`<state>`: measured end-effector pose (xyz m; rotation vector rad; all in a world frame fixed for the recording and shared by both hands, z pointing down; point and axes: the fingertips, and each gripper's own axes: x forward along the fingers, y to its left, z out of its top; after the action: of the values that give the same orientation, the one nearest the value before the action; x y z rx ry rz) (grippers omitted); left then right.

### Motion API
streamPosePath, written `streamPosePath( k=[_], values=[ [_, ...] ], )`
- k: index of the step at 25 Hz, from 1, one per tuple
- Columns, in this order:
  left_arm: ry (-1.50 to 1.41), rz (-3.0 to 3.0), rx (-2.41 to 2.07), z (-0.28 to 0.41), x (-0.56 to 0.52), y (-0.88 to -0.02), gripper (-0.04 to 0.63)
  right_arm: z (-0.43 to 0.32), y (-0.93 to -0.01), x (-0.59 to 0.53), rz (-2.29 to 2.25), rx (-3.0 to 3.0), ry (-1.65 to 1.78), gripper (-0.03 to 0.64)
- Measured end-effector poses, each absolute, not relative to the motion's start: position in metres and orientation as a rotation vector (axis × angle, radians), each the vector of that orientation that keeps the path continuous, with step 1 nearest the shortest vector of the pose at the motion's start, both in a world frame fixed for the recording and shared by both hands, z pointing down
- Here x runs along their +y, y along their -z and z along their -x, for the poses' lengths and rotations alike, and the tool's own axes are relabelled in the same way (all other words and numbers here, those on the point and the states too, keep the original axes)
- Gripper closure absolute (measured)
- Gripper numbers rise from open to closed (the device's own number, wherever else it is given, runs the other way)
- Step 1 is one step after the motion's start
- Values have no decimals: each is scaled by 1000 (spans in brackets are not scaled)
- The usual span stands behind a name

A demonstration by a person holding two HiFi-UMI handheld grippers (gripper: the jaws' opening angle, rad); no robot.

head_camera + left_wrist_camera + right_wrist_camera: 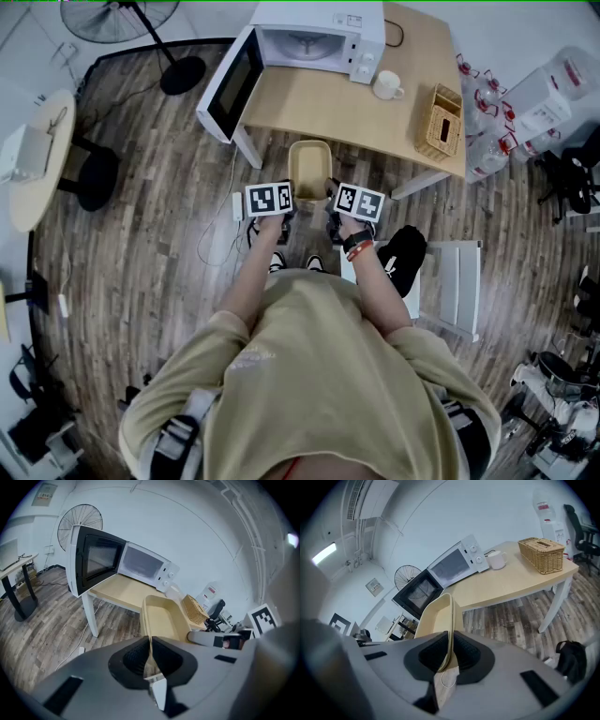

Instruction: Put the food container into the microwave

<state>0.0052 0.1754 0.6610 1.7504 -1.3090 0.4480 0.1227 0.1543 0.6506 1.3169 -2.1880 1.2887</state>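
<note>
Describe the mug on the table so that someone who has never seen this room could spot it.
Find the light wooden table that bears the white microwave, its door swung open. The mug stands beside the microwave's knob side, between it and a wicker basket. It is the one small, white, handled thing there.

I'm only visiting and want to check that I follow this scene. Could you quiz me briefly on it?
1. True or false: the microwave door stands open.
2. What sits on the table between the microwave and the wicker basket?
3. Where is the food container? A. inside the microwave B. on the table C. gripped by the left claw and right claw
Key: 1 true; 2 the mug; 3 C.
</note>
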Motion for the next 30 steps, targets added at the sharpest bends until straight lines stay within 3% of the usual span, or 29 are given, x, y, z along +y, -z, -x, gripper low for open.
streamPosePath(
  k=[17,30],
  values=[
    [-414,-1696,-1373,-11,182,-661,557,-127,-664,152,-1230,-2226,-1349,563],
    [-397,-1737,-1369,44,64,-657,557,-72,-662,34,-1280,-2214,-1303,565]
  ],
)
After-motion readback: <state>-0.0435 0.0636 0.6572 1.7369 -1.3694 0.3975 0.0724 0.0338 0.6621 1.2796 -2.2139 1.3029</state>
